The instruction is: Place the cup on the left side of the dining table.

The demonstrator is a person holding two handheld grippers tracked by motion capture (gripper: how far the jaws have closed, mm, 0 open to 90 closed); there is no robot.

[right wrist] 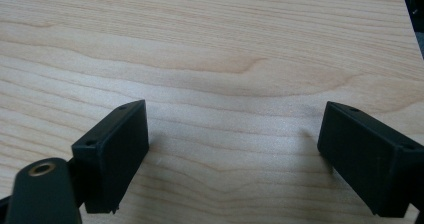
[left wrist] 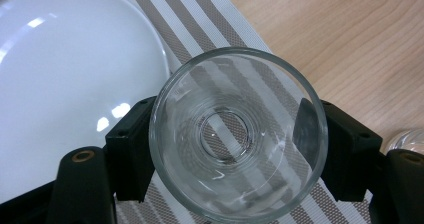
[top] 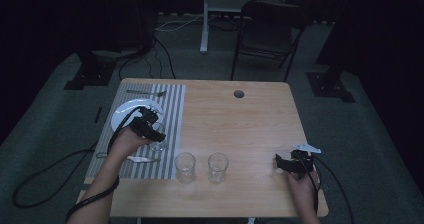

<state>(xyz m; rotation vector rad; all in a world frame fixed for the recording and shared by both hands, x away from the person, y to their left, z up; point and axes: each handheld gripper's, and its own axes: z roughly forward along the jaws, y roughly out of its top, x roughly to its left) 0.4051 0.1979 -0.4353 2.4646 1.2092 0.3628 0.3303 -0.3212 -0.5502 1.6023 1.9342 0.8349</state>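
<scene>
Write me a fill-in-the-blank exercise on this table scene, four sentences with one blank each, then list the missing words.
1. The left gripper has its jaws on either side of a clear ____.
2. Beside that gripper, on the striped placemat, lies a white ____.
3. The right gripper hangs over the bare wooden table with its jaws ____.
4. Near the table's front edge, off the mat, stand ____ more empty glasses.

Missing words: glass; plate; open; two
</scene>
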